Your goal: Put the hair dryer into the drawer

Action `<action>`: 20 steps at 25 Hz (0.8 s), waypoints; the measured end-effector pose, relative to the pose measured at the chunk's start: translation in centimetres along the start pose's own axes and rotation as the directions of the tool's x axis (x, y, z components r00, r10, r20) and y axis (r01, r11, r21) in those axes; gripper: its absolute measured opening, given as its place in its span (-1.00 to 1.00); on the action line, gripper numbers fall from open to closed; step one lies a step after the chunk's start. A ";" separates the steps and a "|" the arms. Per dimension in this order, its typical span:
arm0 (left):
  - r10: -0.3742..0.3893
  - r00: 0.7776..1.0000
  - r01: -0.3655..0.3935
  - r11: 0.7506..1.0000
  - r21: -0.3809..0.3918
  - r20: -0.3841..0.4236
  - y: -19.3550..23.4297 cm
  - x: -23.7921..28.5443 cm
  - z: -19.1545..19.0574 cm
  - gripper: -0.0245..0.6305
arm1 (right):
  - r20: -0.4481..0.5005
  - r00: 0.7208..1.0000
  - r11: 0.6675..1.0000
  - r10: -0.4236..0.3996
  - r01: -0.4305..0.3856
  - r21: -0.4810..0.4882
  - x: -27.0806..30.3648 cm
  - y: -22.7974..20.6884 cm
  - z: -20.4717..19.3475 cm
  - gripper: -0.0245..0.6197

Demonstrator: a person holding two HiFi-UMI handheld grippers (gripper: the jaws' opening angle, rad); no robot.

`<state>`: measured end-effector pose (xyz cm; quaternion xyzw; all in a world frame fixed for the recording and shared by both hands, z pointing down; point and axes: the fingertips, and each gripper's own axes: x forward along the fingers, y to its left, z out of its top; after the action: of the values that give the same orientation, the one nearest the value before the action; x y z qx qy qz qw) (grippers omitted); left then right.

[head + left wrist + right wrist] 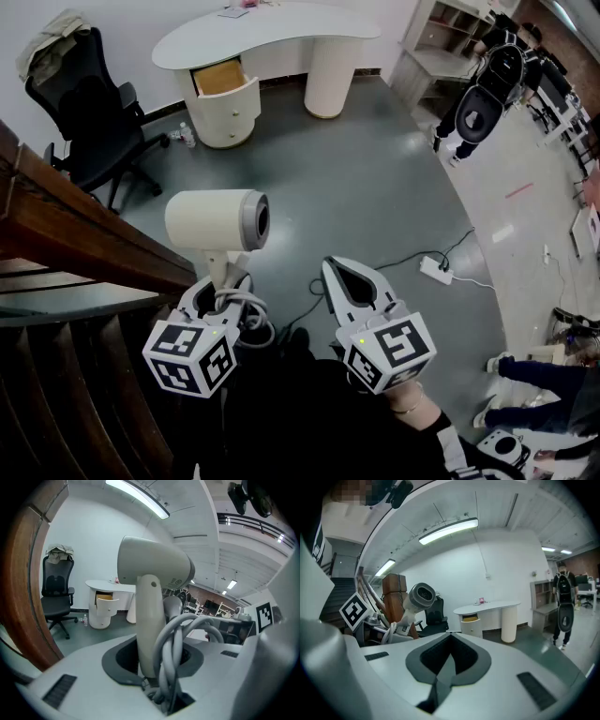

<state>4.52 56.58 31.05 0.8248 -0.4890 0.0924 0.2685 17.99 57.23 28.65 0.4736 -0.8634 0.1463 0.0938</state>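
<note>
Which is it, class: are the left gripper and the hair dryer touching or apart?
Touching. The left gripper view shows the left gripper with its jaws clamped on the hair dryer at its handle and coiled cord, with no gap.

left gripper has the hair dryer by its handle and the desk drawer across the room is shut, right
Not quite: the drawer of the desk stands pulled open, as the head view shows. The left gripper does hold the hair dryer by its handle.

An open office: curved white desk (281, 33), black swivel chair (89, 112), shelving (441, 47).
</note>
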 end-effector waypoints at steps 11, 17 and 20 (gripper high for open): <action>0.002 1.000 -0.002 1.000 0.006 0.010 0.8 0.2 1.1 -0.51 | -0.019 1.000 1.000 0.015 -0.015 0.008 1.2 0.3 -0.1 -0.92; 0.006 1.000 -0.006 1.000 0.012 0.010 1.7 0.9 1.6 -0.51 | -0.025 0.999 1.000 0.028 -0.027 0.013 2.2 0.2 -0.3 -0.92; 0.005 1.000 -0.005 1.000 0.015 0.012 2.6 1.3 2.2 -0.51 | -0.028 0.999 0.999 0.031 -0.030 0.013 3.2 0.3 -0.2 -0.92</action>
<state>2.71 53.46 30.63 0.8260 -0.4921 0.0919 0.2591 16.04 54.96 29.78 0.4588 -0.8682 0.1600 0.1009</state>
